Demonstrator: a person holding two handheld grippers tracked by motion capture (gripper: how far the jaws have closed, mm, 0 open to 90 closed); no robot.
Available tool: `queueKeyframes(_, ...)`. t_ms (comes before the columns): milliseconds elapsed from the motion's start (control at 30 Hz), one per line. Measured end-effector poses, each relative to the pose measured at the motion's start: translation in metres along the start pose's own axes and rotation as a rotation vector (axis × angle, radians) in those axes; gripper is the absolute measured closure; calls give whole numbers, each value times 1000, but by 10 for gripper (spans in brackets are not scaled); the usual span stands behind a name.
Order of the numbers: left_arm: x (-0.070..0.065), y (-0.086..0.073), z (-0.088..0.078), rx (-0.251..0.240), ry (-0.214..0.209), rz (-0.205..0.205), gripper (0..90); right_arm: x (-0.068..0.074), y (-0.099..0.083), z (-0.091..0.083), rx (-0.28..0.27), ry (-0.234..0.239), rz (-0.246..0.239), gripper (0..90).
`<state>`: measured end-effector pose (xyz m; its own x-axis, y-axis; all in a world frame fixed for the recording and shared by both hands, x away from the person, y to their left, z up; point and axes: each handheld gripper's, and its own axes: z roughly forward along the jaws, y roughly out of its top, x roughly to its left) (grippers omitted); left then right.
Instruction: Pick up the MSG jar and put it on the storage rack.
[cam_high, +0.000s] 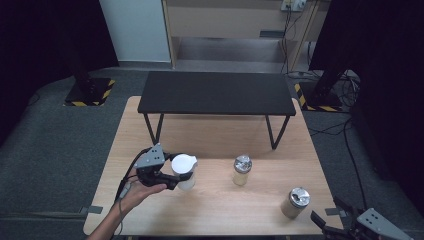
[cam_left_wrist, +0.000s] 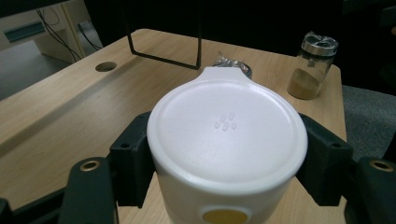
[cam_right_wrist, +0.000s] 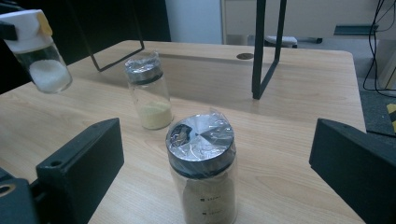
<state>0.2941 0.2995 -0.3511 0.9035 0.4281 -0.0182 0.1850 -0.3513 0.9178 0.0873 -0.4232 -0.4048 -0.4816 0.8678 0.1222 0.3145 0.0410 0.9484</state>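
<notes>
High view: left gripper (cam_high: 176, 176) has its jaws clamped on the white-capped shaker (cam_high: 184, 171), held above the table (cam_high: 210, 210) near its left front, left of the middle jar (cam_high: 242, 170). Right gripper (cam_high: 334, 220) waits at the table's right front corner, jaws apart, just right of the near jar (cam_high: 295, 202). Black shelf (cam_high: 217, 93) stands behind the middle jar. Left gripper view: jaws press both sides of the shaker (cam_left_wrist: 227, 135) under its cap, which has a yellow tab at the near edge; beyond it, a jar (cam_left_wrist: 312, 65) of brown powder. Right gripper view: jaws wide, empty, flanking the near jar (cam_right_wrist: 201, 168), which holds tan powder under a foil-wrapped metal lid; behind it the middle jar (cam_right_wrist: 149, 91) has yellow powder low in it; the shaker (cam_right_wrist: 39, 51), tilted, shows white grains. Judgement: lift steadily, keep the shaker level and well clear of the middle jar.
</notes>
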Motion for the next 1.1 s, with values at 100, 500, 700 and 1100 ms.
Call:
queueKeyframes(100,1,6,-1,5,-6,3,296,0,0,0,0,1,0,35)
queueKeyframes(500,4,32,-6,12,-27,-5,296,-1,0,0,0,2,2,35)
queueKeyframes(700,7,48,-10,14,-32,-10,296,-1,0,0,-1,3,2,35)
queueKeyframes(1100,10,81,-22,17,-15,5,296,-1,-1,0,-2,3,5,36)
